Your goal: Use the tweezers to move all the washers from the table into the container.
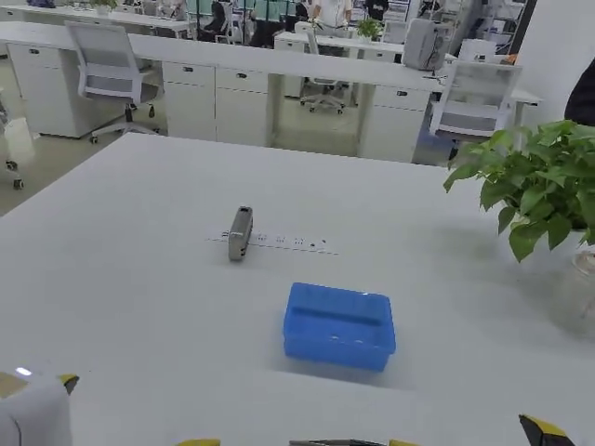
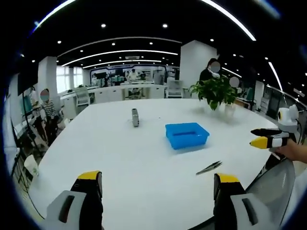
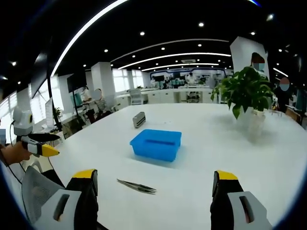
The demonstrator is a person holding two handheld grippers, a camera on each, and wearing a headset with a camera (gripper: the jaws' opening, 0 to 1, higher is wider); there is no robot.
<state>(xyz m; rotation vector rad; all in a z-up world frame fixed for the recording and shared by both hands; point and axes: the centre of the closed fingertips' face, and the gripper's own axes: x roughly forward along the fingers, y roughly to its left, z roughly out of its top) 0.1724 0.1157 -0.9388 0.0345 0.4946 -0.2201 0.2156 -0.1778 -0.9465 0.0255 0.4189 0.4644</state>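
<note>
A blue plastic container [image 1: 339,325] stands open-topped in the middle of the white table [image 1: 139,307]. Behind it lies a short row of small dark washers [image 1: 299,242], too small to count. Thin metal tweezers [image 3: 136,186] lie flat on the table near its front edge, also seen as tweezers [image 2: 209,167] in the left gripper view. My left gripper [image 2: 157,179] is open with nothing between its yellow-tipped fingers. My right gripper [image 3: 155,176] is also open, just behind the tweezers and apart from them. In the head view both grippers sit low, left gripper [image 1: 133,412], right gripper [image 1: 474,437].
A grey oblong object [image 1: 240,232] lies at the left end of the washer row. A potted green plant [image 1: 544,186] in a clear vase stands at the table's right. Office chairs [image 1: 102,70] and desks are beyond the far edge.
</note>
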